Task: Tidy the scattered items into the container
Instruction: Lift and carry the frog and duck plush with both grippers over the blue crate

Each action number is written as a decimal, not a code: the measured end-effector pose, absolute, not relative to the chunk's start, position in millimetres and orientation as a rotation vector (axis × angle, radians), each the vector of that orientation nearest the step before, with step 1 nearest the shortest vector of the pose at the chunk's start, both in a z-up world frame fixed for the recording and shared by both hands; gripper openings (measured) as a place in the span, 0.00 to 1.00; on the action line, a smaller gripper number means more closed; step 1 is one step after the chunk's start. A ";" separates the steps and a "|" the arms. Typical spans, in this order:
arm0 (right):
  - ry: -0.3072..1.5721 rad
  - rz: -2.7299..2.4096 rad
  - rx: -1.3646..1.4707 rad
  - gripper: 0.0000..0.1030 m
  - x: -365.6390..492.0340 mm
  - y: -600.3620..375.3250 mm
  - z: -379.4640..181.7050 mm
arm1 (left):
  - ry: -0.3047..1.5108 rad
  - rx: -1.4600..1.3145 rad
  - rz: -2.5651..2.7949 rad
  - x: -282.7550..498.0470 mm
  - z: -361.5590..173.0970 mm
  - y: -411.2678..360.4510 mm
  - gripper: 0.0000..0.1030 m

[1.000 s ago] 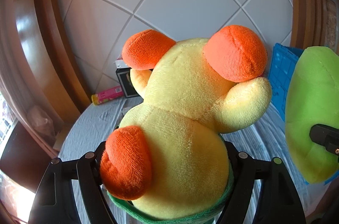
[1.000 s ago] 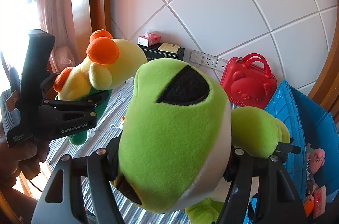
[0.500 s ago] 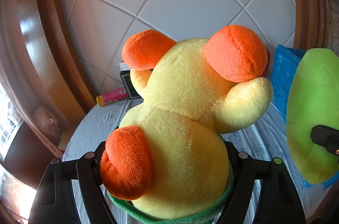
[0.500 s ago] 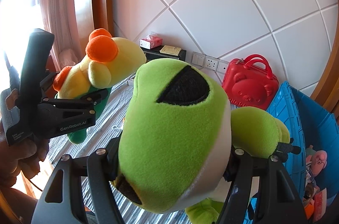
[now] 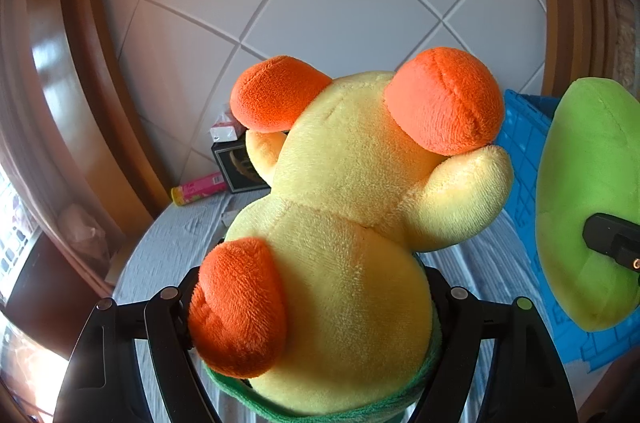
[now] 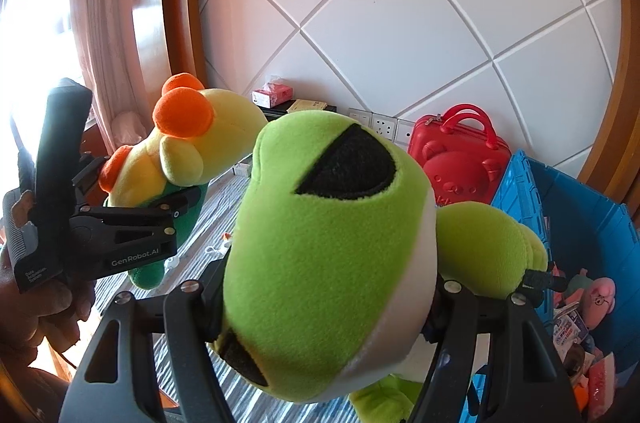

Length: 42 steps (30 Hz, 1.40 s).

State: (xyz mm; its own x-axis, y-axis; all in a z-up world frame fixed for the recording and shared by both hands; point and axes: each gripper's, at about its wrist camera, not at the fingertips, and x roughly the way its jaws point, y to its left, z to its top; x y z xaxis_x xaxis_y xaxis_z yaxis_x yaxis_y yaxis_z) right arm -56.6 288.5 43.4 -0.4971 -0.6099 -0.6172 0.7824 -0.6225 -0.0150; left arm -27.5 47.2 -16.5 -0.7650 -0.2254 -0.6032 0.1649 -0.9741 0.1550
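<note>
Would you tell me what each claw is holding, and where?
Left claw: yellow plush toy, around its body. Right claw: green frog plush, across its head.

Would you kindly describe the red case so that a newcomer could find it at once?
Look along the white diamond-panelled wall to the wall sockets. Just right of them, beside the blue crate, stands the red case. It is the only hard, glossy red thing there, with two arched handles and a bear face moulded on its front.
</note>
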 end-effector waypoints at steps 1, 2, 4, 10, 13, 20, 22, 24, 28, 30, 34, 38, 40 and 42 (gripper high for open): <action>0.369 -2.154 0.733 0.66 -59.0 294.3 44.5 | -0.137 0.959 -2.772 -27.9 -15.0 54.5 0.77; 0.363 -2.161 0.732 0.66 -61.7 300.5 45.7 | -0.141 0.953 -2.777 -28.1 -13.3 62.2 0.77; 0.354 -2.174 0.727 0.66 -66.1 313.0 47.9 | -0.155 0.941 -2.788 -30.0 -9.6 75.2 0.77; 0.314 -2.224 0.713 0.66 -81.0 359.0 57.6 | -0.209 0.907 -2.838 -38.4 0.8 127.9 0.77; 0.289 -2.260 0.712 0.66 -88.4 385.7 62.4 | -0.241 0.895 -2.874 -41.9 4.5 155.1 0.77; 0.218 -2.308 0.660 0.68 -92.1 435.2 83.2 | -0.295 0.905 -2.946 -50.7 13.6 212.4 0.78; 0.214 -2.326 0.647 0.68 -93.2 447.0 87.4 | -0.301 0.888 -2.967 -51.5 20.3 227.7 0.78; 0.201 -2.340 0.655 0.68 -98.1 459.5 88.6 | -0.310 0.870 -2.986 -52.6 25.2 240.1 0.78; 0.166 -2.381 0.680 0.68 -106.1 486.0 88.6 | -0.342 0.858 -3.024 -58.6 32.1 274.1 0.78; 0.155 -2.401 0.690 0.68 -109.9 497.7 87.9 | -0.367 0.854 -3.046 -61.6 34.9 289.2 0.78; 0.127 -2.437 0.700 0.68 -114.2 519.9 88.7 | -0.416 0.851 -3.092 -69.2 38.6 316.5 0.78; 0.110 -2.477 0.708 0.68 -120.0 538.3 90.2 | -0.462 0.847 -3.139 -75.2 42.6 349.3 0.79; 0.102 -2.499 0.712 0.68 -124.1 547.9 92.3 | -0.477 0.850 -3.160 -78.8 45.2 365.5 0.79; 0.099 -2.521 0.716 0.68 -128.3 557.6 93.6 | -0.497 0.855 -3.180 -85.4 45.7 379.6 0.79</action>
State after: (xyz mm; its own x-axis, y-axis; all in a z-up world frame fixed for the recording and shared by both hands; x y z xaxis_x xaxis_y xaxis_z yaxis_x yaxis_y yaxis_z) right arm -128.3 557.6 93.6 -0.7290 -0.4576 -0.5091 0.4960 -0.8657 0.0679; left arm -85.4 379.6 45.7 -0.8515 0.1034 -0.5141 -0.2553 -0.9381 0.2342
